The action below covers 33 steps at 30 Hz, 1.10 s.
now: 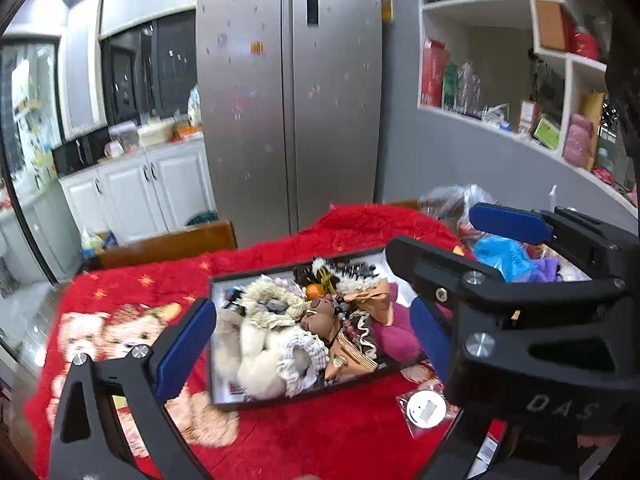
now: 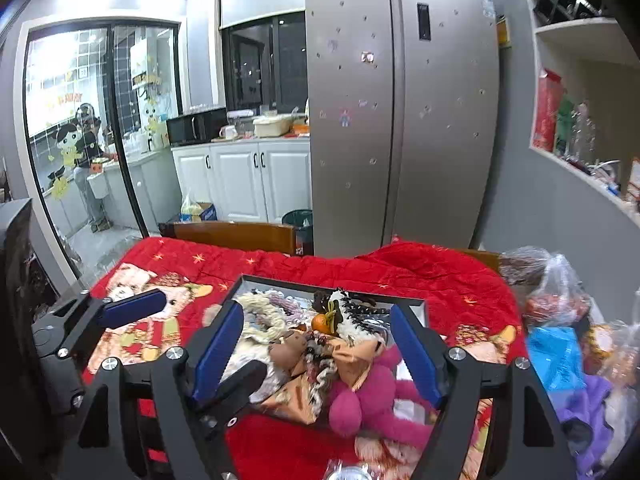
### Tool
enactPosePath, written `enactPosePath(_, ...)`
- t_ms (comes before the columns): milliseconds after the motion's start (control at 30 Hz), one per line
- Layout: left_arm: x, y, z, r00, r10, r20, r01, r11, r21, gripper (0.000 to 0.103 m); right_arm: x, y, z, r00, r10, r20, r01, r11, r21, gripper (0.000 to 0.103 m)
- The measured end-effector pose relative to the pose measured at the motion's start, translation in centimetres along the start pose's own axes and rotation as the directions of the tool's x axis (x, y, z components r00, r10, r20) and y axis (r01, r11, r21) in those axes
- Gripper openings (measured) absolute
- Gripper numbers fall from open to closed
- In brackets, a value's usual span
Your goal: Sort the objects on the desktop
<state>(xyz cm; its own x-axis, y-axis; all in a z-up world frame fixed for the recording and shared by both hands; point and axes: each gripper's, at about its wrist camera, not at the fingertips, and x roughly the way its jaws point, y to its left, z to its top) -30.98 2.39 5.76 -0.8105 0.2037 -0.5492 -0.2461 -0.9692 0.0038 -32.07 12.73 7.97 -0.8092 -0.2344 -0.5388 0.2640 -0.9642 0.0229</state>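
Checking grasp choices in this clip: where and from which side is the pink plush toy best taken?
Grip the pink plush toy by its rounded body, coming from above on the tray's near right side. It lies on top of the pile, partly over the near rim, soft and uncovered, so open tool jaws probably fit around it.

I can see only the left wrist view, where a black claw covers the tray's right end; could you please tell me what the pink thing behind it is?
Observer: A pink plush toy, lying at the near right end of the black rectangular tray.
Operator: Thank you. Is the right claw gripping it?
Observer: No. The right claw is open; the toy lies below the gap between its blue pads, unpressed.
Operator: Is anyone else around?
Observer: Yes, a person stands behind the glass sliding door, well beyond the table.
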Motion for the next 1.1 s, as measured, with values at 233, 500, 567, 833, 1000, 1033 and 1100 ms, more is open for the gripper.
enactPosePath(233,-11.7,-1.9,-2.6,0.994,0.049,0.097,-0.048,0.999,-0.006,0.103,-10.5,2.8,-1.0,0.995,-0.061,0.083,0.062,0.998,-0.014,0.081)
enactPosePath(500,-19.5,-2.6,-11.7,0.988,0.13,0.087,-0.12,0.987,-0.105,0.103,-20.4,6.8,-8.3,0.979,-0.149,0.137,0.151,0.988,-0.006,0.084)
enactPosePath(567,-21.0,-2.6,-14.2,0.99,0.111,0.092,-0.097,0.985,-0.141,0.103,-22.5,7.2,-11.3,0.976,-0.15,0.158,0.151,0.989,0.011,0.088)
enactPosePath(833,-21.7,-3.0,-19.4,0.988,0.156,0.008,-0.153,0.978,-0.144,0.103,-24.1,6.7,-18.4,0.977,-0.174,0.122,0.17,0.984,0.049,0.094)
enactPosePath(1000,-21.2,-2.6,-19.8,0.985,0.173,-0.01,-0.172,0.973,-0.152,0.103,-23.5,5.0,-19.7,0.982,-0.17,0.081,0.163,0.983,0.084,0.094)
enactPosePath(1033,-21.2,-2.6,-19.8,0.984,0.177,-0.016,-0.178,0.973,-0.148,0.103,-23.3,5.1,-19.8,0.982,-0.171,0.075,0.164,0.983,0.086,0.094)
enactPosePath(1100,-21.2,-2.3,-19.6,0.987,0.16,-0.014,-0.161,0.974,-0.157,0.103,-23.0,5.3,-20.0,0.984,-0.166,0.066,0.161,0.984,0.081,0.094)
